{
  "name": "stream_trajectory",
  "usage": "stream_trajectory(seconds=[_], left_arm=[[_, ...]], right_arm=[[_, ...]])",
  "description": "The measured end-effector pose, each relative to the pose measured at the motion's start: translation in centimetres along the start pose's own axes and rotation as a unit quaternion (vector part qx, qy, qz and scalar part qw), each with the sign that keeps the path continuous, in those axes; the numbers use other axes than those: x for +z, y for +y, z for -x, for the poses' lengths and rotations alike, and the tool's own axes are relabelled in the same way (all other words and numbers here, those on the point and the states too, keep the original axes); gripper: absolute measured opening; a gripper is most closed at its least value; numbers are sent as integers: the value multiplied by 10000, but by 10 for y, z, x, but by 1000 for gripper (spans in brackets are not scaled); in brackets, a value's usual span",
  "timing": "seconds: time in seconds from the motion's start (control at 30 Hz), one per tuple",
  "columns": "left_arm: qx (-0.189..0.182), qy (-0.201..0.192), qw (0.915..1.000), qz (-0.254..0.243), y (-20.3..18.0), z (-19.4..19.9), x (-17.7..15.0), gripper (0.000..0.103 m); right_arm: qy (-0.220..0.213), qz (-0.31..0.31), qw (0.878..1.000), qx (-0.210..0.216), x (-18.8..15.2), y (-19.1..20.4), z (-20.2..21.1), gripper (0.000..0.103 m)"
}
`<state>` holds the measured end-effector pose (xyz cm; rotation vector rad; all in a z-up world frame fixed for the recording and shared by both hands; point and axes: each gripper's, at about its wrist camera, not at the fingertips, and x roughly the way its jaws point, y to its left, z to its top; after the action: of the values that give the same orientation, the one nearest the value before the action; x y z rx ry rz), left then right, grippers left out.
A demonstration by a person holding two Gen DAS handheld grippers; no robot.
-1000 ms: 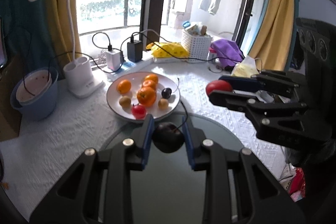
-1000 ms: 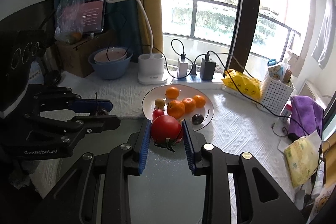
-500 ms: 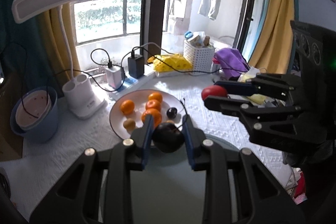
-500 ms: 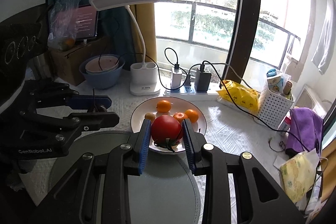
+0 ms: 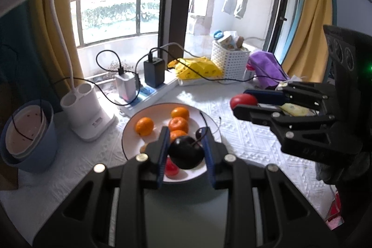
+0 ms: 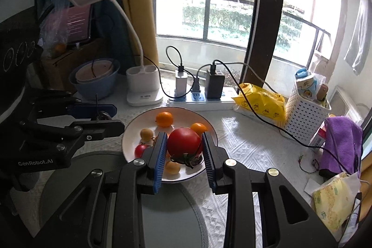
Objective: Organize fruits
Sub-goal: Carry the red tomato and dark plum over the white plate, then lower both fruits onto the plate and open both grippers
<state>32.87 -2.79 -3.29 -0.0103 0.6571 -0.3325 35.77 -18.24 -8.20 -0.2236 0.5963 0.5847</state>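
Both claws have travelled forward since the earlier frames, so the round white ceramic plate (image 6: pixel 210 131) that lay ahead of them now sits directly under their fingertips. The left claw (image 5: pixel 185 150) is clenched on a glossy dark, almost black round fruit with a thin stalk (image 5: pixel 186 151), held just above the near half of the plate. The right claw (image 6: pixel 184 150) is clenched on a large red tomato (image 6: pixel 184 143), likewise over the plate on the white textured counter (image 6: pixel 251 145).

This looks like the carry step ending and the placing step about to begin. Next, each claw would need to sink until its fruit nearly touches a bare patch of plate, clear of the small orange mandarins (image 5: pixel 178 124) and the small red tomato (image 6: pixel 140 150) already lying there, then release gently so nothing rolls.

Neither held fruit has a real long axis, both being near-round. The tomato's green calyx points down toward the camera; the dark fruit's stalk rises up and away to the right.
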Motion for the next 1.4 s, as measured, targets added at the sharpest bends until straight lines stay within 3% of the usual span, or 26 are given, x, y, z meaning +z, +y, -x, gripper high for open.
stream_trajectory(seconds=[0.5,0.83,1.4], left_arm=[[76,248,9994,232,39,-60,-3,29],[332,288,9980,465,63,-98,-7,29],[510,614,9945,679,76,-120,-16,30]], right_arm=[[360,-229,9991,-6,-3,-21,-65,32],[511,-472,9975,-101,-9,-36,-107,32],[626,-612,9962,-37,-19,-41,-129,32]])
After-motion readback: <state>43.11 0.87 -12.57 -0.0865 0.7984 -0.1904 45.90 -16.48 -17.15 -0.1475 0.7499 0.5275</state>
